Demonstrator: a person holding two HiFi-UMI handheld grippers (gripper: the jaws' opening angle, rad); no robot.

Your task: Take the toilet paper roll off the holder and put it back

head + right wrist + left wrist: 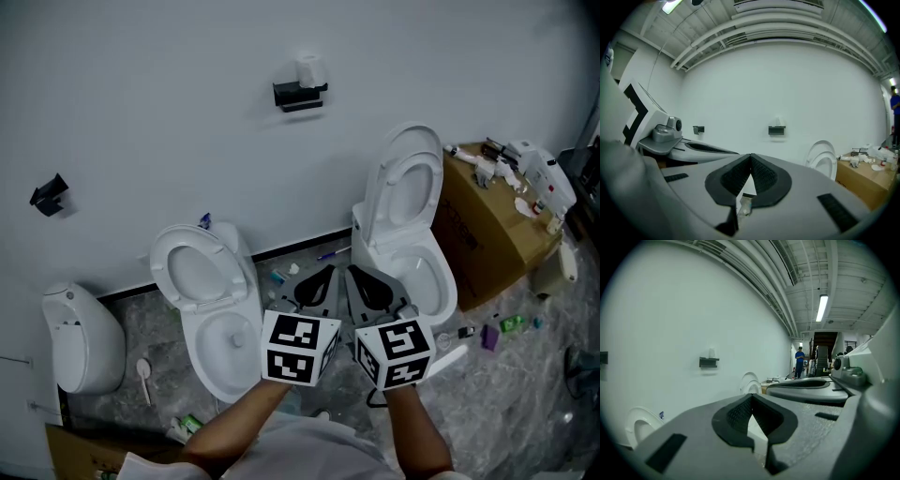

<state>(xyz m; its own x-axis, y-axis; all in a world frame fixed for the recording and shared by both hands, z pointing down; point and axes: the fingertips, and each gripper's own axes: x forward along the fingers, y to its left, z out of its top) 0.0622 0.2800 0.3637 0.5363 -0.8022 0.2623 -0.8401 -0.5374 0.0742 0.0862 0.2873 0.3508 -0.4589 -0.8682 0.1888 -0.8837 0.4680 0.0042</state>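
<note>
Shows a plain white wall [169,103] above a grey marbled floor [525,394] strewn with litter. Holds one white toilet [211,309] and a second toilet [408,234], lids up, with a cardboard box [483,239] beside. Carries a lit strip light [822,308] on the ribbed ceiling [806,273].

A ceiling strip light [822,308] glows overhead; the white wall [141,122] looks evenly, rather dimly lit. Both my gripper views bend and blacken at their round edges.

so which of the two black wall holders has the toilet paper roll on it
The right-hand holder, the higher one: a white toilet paper roll sits on top of it. The left-hand holder is bare.
</note>
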